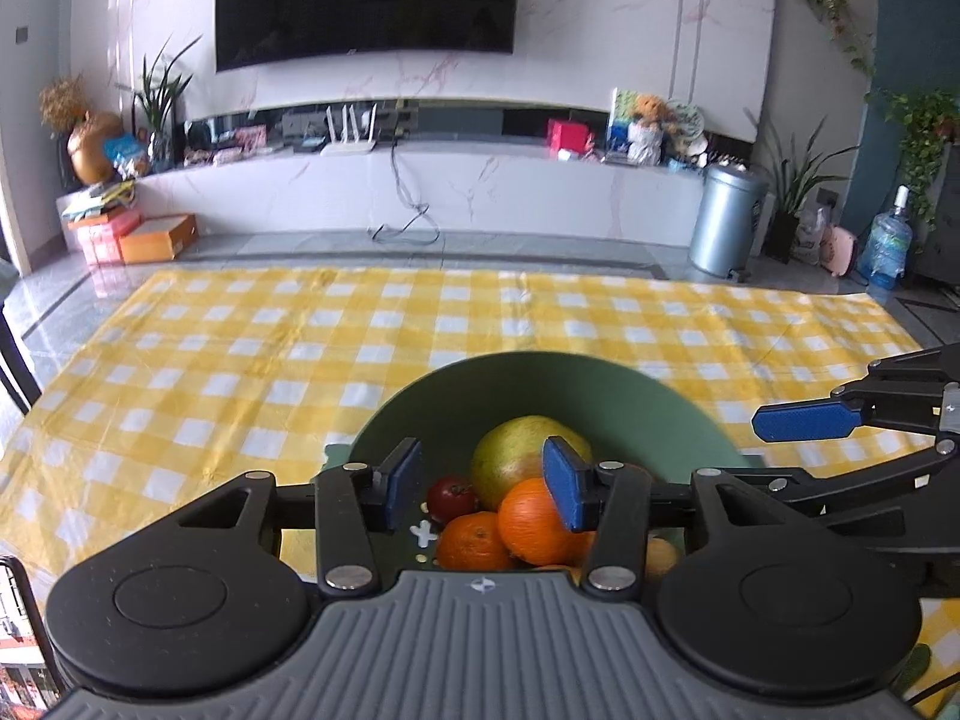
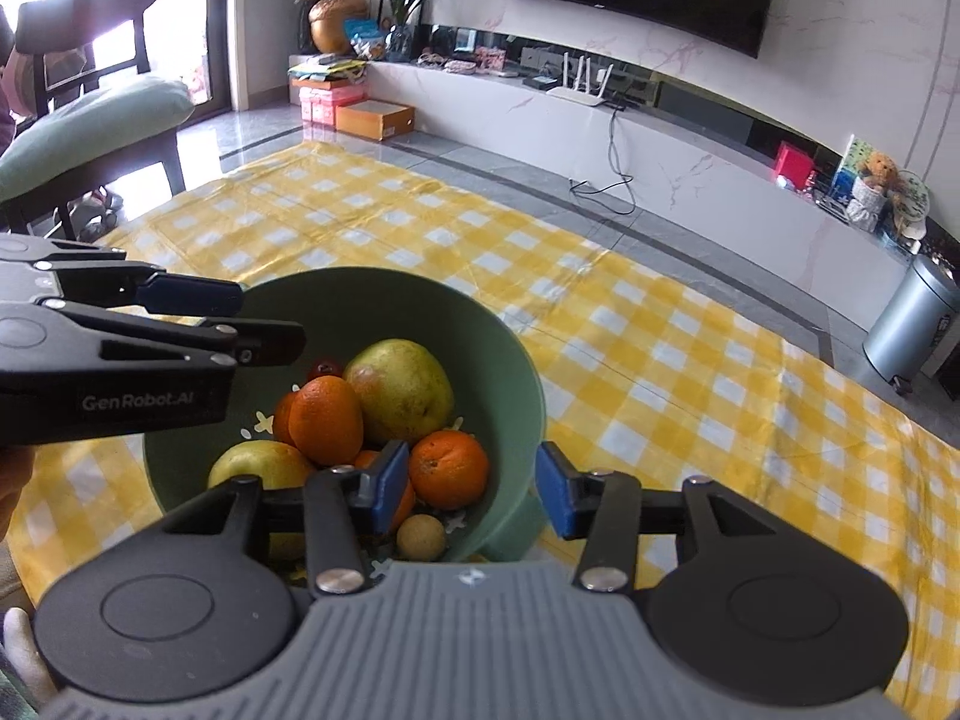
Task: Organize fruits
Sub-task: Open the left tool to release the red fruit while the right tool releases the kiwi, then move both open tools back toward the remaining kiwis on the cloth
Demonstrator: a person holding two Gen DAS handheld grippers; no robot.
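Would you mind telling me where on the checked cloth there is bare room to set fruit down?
The yellow-and-white checked cloth lies bare from the green bowl's far rim out to the grey tiled floor, and also left of the bowl. The bowl itself is crowded: a large green-yellow fruit, oranges, both open grippers over it.

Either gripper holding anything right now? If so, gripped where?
Nothing held. The left gripper and right gripper are both open above the green bowl, with empty gaps between the fingers; the fruit sits loose in the bowl.
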